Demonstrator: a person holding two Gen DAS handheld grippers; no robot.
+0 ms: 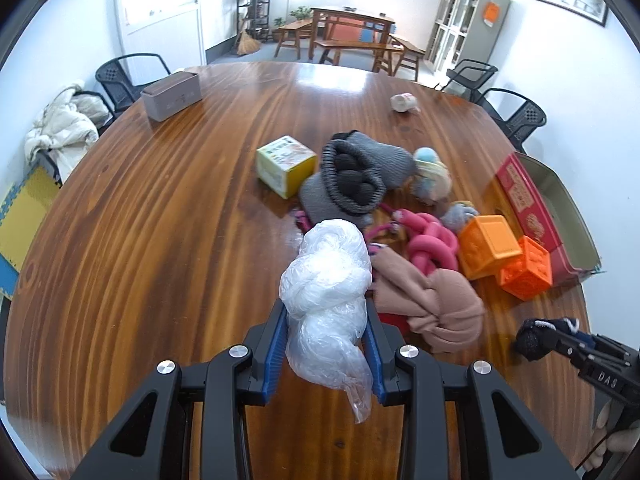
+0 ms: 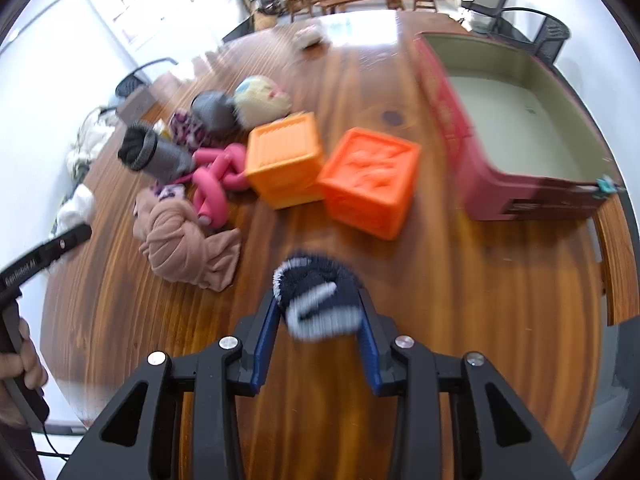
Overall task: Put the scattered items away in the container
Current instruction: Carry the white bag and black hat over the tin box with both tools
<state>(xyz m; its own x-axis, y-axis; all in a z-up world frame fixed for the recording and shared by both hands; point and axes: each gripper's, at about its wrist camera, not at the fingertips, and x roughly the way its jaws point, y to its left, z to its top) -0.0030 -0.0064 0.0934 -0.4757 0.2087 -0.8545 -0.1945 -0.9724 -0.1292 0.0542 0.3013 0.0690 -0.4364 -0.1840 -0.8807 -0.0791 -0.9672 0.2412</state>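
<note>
**A:** Wooden table [image 1: 160,208], glossy, clutter bunched toward its right side. Starting left: left gripper [image 1: 326,344] has its jaws pinching a crumpled clear plastic bag [image 1: 326,280], tail hanging loose below the pads.

**B:** That tail could snag the tan cloth [image 1: 424,300] just beside it and drag it along.

**A:** Agreed. Middle: pink knotted toy [image 2: 216,184], two orange cubes [image 2: 320,172]. Right gripper [image 2: 320,312] is clamped on a navy striped sock [image 2: 316,300], mostly sticking out past the pads.

**B:** Shallow hold, soft knit; a quick swing might shake it free short of the box.

**A:** Red container [image 2: 452,120] sits far right, near the table edge. A bump against its wall could push it off.
</note>
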